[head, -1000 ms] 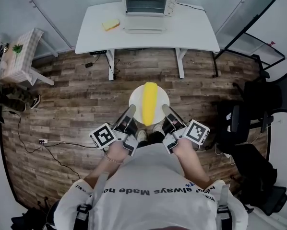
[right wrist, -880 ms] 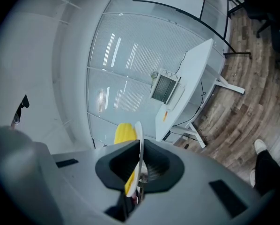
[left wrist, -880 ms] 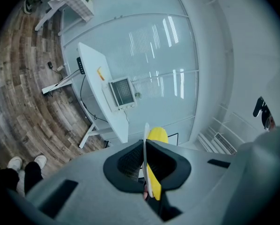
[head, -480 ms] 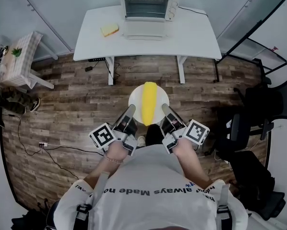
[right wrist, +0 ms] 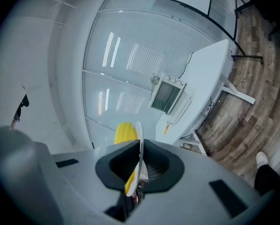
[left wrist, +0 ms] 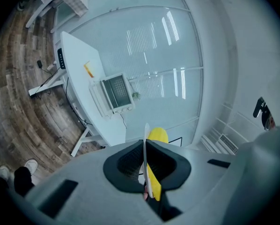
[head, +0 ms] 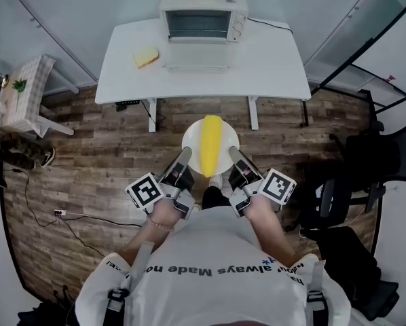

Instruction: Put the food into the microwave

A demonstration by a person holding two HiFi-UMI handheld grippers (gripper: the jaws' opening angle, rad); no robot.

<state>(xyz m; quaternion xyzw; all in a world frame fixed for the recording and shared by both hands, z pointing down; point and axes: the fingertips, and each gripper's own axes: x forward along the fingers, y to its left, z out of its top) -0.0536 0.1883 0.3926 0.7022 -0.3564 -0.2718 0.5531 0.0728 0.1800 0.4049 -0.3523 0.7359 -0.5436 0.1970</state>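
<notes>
A white plate (head: 190, 141) carries a long yellow corn cob (head: 211, 145) above the wooden floor. My left gripper (head: 187, 153) is shut on the plate's left rim, and my right gripper (head: 233, 153) is shut on its right rim. In the left gripper view the plate edge (left wrist: 146, 146) stands pinched between the black pads, with the corn (left wrist: 157, 136) behind it. The right gripper view shows the same pinch on the plate (right wrist: 140, 139) beside the corn (right wrist: 125, 132). The microwave (head: 203, 20) stands at the back of a white table (head: 271, 56), its door lowered open.
A yellow sponge (head: 146, 57) lies on the table left of the microwave. A small side table (head: 23, 94) stands at the far left. Black chairs (head: 386, 155) and a black rack (head: 366, 53) are on the right. Cables (head: 60, 212) trail on the floor.
The table and microwave have come nearer and sit lower in the head view. Both grippers still hold the plate in the same way.
</notes>
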